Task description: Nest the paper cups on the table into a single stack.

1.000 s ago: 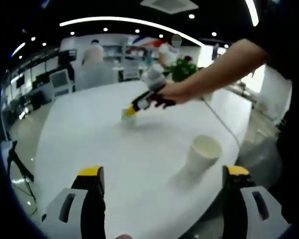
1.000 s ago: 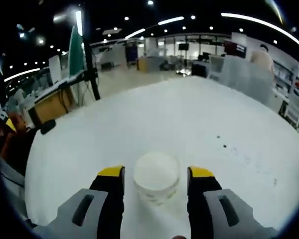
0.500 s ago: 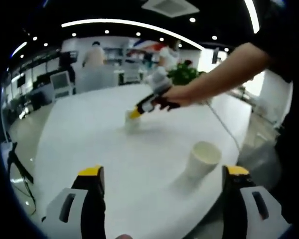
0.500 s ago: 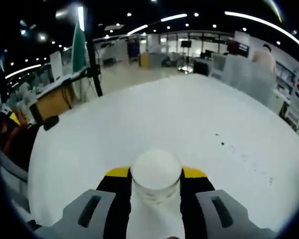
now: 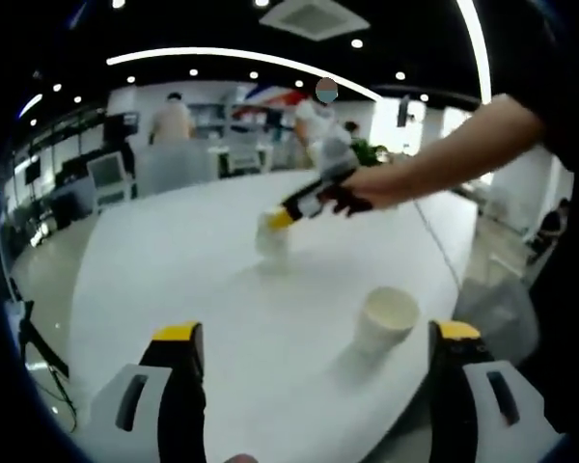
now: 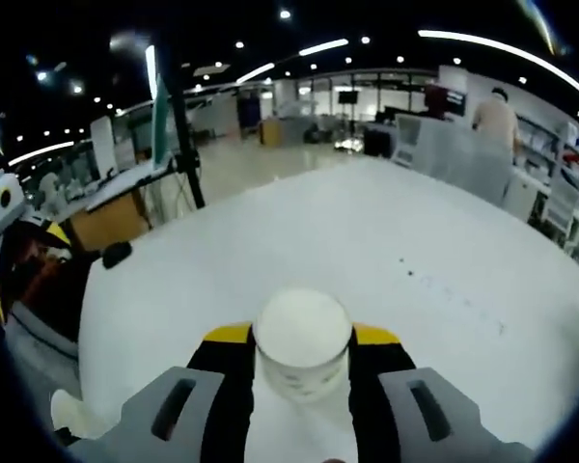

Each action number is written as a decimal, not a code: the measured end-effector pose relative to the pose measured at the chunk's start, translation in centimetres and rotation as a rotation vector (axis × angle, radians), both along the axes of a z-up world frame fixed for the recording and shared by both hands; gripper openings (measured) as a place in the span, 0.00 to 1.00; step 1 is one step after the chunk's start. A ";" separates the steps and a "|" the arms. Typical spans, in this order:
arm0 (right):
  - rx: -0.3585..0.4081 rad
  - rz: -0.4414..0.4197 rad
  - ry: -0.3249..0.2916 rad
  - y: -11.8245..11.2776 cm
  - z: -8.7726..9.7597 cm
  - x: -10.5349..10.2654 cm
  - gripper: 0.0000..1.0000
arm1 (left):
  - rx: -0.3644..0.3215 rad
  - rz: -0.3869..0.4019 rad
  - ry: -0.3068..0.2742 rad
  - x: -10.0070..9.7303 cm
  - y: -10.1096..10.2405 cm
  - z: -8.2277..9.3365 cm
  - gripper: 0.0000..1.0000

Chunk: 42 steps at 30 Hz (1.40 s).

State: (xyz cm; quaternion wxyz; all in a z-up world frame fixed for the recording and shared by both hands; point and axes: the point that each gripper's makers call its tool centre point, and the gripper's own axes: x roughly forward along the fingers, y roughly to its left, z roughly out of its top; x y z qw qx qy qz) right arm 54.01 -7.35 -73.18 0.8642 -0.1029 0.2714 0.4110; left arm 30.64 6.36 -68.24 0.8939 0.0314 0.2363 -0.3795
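A white paper cup [image 5: 386,318] stands upright on the white table [image 5: 164,260], ahead of my left gripper [image 5: 317,333] and nearer its right jaw. The left jaws are open, wide apart, with nothing between them. Farther across the table, my right gripper [image 5: 294,204] is shut on a second paper cup [image 5: 270,234] and holds it just above its shadow. In the right gripper view that cup [image 6: 302,323] sits mouth-up, pinched between the yellow-tipped jaws of the right gripper [image 6: 302,338]. The left gripper [image 6: 24,270] shows at the left edge there.
The table's rounded edge [image 5: 454,280] curves close past the standing cup. Beyond the table [image 6: 415,231] are desks, monitors, a green plant and people standing in the background [image 5: 172,121]. A person's arm [image 5: 444,159] reaches over the table's right side.
The right gripper's jaws have shut on the far cup, which has risen slightly off the table. The left gripper stays open, and the near cup has stayed put.
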 end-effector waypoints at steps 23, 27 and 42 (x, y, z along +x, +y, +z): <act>0.216 0.006 -0.149 -0.6 11.7 -11.0 0.34 | -0.049 -0.127 0.005 0.1 -3.0 1.4 0.95; 0.261 0.005 -0.171 -0.3 13.6 -13.1 0.34 | -0.061 -0.144 0.018 0.2 -3.4 1.3 0.95; 0.436 -0.034 -0.187 1.1 15.5 -18.6 0.34 | -0.198 -0.168 0.021 -0.7 -4.5 3.8 0.95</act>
